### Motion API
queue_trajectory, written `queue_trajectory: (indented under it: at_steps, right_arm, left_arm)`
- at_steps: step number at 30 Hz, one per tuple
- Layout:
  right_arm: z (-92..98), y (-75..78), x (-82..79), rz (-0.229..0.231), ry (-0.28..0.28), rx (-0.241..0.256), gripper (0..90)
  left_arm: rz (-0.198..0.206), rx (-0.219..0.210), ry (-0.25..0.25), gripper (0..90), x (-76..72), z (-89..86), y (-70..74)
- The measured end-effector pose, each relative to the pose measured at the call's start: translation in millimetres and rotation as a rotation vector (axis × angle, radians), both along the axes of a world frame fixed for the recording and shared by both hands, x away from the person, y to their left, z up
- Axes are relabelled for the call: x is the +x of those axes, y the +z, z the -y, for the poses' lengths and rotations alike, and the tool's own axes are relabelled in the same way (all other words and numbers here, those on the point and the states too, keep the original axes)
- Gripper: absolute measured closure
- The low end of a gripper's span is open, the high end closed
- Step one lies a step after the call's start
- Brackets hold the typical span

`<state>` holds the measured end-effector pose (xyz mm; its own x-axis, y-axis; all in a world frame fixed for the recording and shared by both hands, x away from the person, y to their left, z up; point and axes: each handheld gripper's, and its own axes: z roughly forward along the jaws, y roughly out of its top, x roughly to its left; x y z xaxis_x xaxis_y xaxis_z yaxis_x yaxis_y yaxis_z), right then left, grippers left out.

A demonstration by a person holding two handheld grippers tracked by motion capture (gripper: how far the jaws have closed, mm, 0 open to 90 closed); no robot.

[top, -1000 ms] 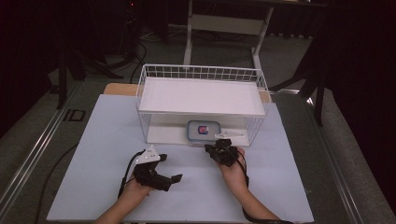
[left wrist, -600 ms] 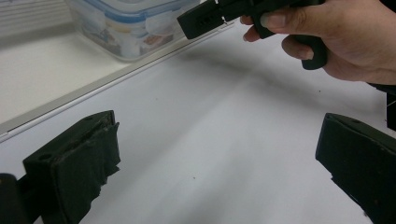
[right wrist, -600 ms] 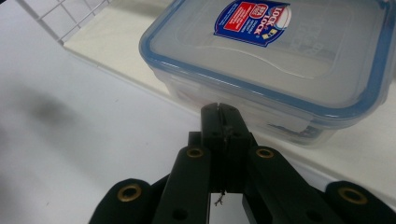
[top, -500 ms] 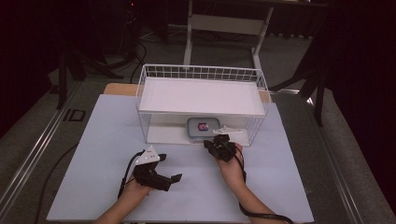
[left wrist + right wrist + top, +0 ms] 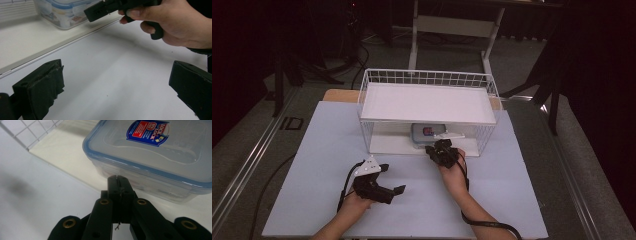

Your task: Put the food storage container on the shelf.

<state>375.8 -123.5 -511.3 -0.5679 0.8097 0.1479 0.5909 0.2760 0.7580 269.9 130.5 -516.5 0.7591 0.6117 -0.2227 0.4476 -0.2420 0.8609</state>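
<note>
The clear food container [image 5: 160, 155] sits on the lower shelf of the white wire rack [image 5: 427, 102], just ahead of the right hand-held gripper [image 5: 439, 150], whose jaws are pressed together with nothing between them. The left hand-held gripper [image 5: 387, 180] rests spread apart on the tabletop [image 5: 317, 150], well short of the rack.

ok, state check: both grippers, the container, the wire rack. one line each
left gripper: jaws wide open, holding nothing, over the white table sheet.
right gripper: jaws shut, empty, tips right at the container's side; whether they touch it is unclear.
plastic container: lid on, upright, on the rack's lower shelf.
wire rack: upright; its top shelf carries nothing, and the container sits below it.
</note>
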Motion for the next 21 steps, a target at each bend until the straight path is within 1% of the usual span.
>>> queue_trajectory:
  at_steps: [2, 7, 9, 15, 16, 18, 20, 21]
  right_arm:
    - [-0.9, 0.3, 1.2, 0.001, -0.005, -0.003, 89.9]
    - [-4.8, 0.2, 7.0, -0.006, -0.013, 0.007, 89.8]
    - [-5.9, -0.2, 9.9, 0.006, -0.015, 0.005, 89.8]
    - [-8.9, 0.8, 16.3, 0.013, -0.022, 0.01, 89.8]
    - [-8.9, 1.3, 16.6, 0.024, -0.025, -0.007, 89.7]
    - [-8.0, 1.6, 16.5, 0.024, -0.028, -0.005, 89.7]
    - [-5.9, 2.0, 17.0, 0.026, -0.04, -0.022, 89.7]
    - [-4.0, 2.0, 17.3, 0.027, -0.049, -0.02, 89.7]
  left_arm:
    - [0.001, 0.003, 0.0, 0.6, -0.3, -0.4, 0.4]
    - [-0.004, 0.002, 0.004, 0.6, -0.4, -2.3, 0.2]
    - [-0.006, 0.0, 0.008, 0.6, -0.3, -3.2, 0.1]
    - [0.004, 0.001, 0.008, 0.6, -1.2, -3.8, 0.9]
    - [0.002, 0.0, 0.006, 0.6, -1.3, -3.8, 0.8]
    - [0.002, 0.004, 0.007, 0.6, -1.2, -3.5, 0.6]
    - [0.0, 0.001, 0.008, 0.6, -1.0, -3.7, 0.4]
    - [0.001, 0.002, 0.009, 0.6, -0.9, -3.8, 0.5]
